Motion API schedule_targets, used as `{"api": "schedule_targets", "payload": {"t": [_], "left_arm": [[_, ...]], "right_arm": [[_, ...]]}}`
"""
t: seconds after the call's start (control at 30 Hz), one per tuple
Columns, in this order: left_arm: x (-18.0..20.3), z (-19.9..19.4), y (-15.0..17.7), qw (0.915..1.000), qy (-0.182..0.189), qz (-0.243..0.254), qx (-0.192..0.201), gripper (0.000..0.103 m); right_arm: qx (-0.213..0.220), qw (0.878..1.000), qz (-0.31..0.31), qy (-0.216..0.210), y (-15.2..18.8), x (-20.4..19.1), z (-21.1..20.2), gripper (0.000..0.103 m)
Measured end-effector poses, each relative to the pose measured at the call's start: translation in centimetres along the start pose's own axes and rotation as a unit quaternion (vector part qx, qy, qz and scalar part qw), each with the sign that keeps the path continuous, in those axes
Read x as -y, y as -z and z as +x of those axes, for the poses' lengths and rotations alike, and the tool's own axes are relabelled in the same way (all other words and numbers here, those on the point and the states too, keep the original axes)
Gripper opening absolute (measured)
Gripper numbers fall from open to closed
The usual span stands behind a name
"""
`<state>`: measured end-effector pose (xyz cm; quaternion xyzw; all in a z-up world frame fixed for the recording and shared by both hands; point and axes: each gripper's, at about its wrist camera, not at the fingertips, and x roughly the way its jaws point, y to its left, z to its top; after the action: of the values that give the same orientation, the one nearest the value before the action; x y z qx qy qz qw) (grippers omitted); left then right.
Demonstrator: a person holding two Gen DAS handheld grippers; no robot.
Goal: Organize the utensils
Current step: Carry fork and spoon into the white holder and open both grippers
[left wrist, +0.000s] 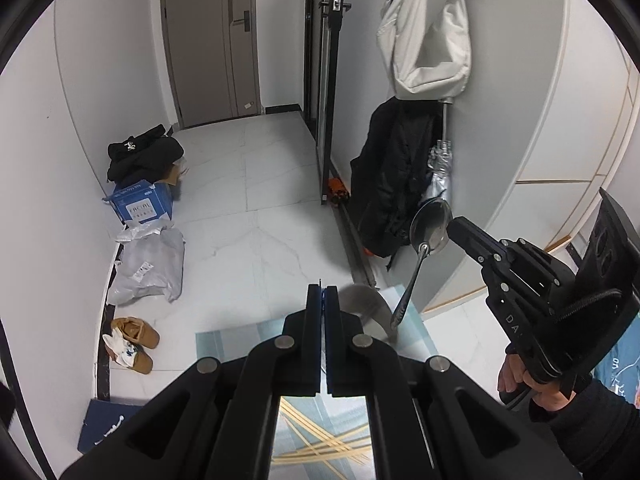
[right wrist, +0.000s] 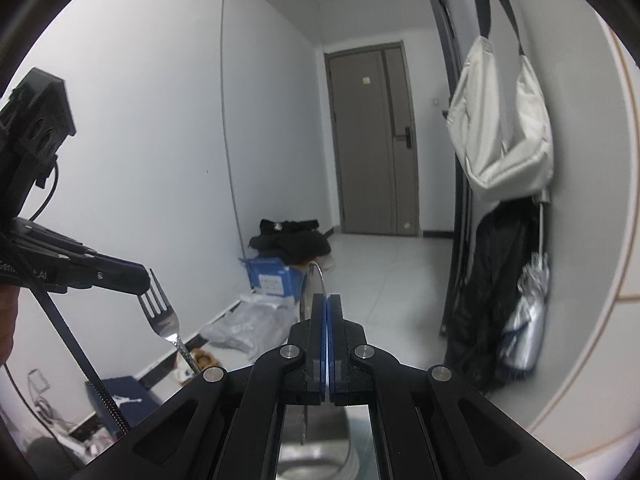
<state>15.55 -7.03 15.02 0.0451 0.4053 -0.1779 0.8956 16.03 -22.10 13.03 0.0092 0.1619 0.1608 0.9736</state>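
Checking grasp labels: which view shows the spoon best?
Left wrist view: the spoon shows whole, bowl up at the right gripper, handle hanging down. The right wrist view shows its bowl edge-on above the closed fingers, with a strip of handle below.

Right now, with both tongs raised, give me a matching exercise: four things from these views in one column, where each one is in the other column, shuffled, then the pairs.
Things:
1. spoon
2. fork
3. white bag
4. blue box

Places:
A. hanging high on the wall
B. on the floor, under the black clothes
C. gripped in the left tongs
D. gripped in the right tongs

Pairs: 1-D, 2-C, 3-A, 4-B
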Motion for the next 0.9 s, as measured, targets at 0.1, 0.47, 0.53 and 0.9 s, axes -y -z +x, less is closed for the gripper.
{"api": "schedule_targets", "payload": {"t": [0.1, 0.47, 0.53, 0.9], "left_arm": [[-0.6, 0.8, -0.7, 1.0000, -0.003, 0.007, -0.005, 0.000], [-1.3, 4.3, -1.4, 0.9982, -0.006, 0.046, -0.037, 0.000], [-1.1, 4.8, -1.4, 0.9974, -0.004, 0.056, -0.046, 0.000], [-0.7, 6.3, -1.2, 0.9948, 0.033, 0.059, -0.076, 0.000]], "right_arm": [[0.010, 1.000, -0.001, -0.003, -0.1, 0.4, 2.0, 0.000], [0.007, 0.999, -0.029, -0.035, 2.0, 0.4, 7.3, 0.000], [0.004, 0.999, -0.028, -0.043, 2.4, 0.7, 7.5, 0.000], [-0.027, 0.996, -0.044, -0.074, 5.3, 0.6, 7.7, 0.000]]}}
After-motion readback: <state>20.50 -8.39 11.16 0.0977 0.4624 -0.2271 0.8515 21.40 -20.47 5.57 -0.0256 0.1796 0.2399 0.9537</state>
